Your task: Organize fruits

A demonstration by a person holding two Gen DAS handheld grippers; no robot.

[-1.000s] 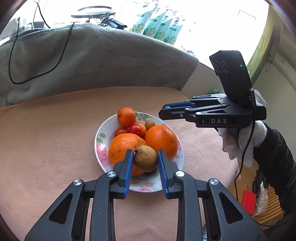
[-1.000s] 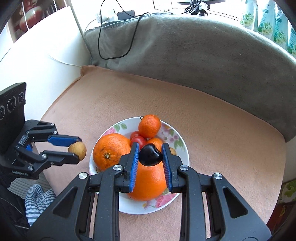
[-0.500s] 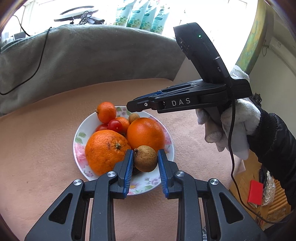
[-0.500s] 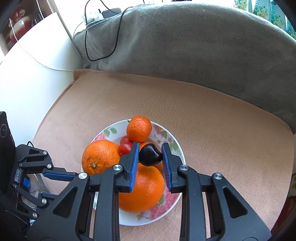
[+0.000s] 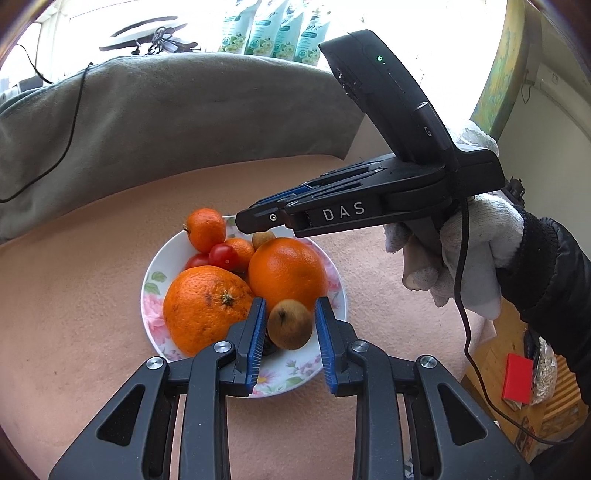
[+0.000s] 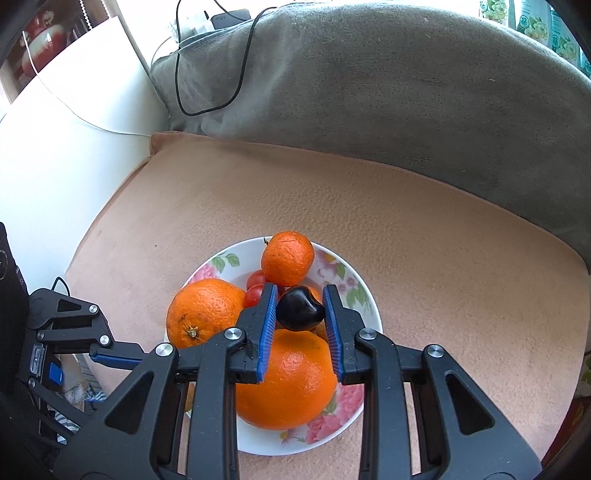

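In the left wrist view my left gripper is shut on a brown kiwi-like fruit, just above the near rim of the flowered plate. The plate holds two big oranges, a mandarin, cherry tomatoes and a small brown fruit. My right gripper, in a white-gloved hand, hovers over the plate's far side. In the right wrist view the right gripper is shut on a dark, glossy fruit above the plate. The left gripper's body shows at lower left, its tips hidden.
A grey blanket with a black cable rises behind the peach cloth. Green-white packets and a ring light stand at the window. A white surface borders the left. A red box lies low at the right.
The left gripper, still holding the brown fruit, has shifted sideways; in the right wrist view it slid to the bottom left. The right gripper now shows over the plate's far side.
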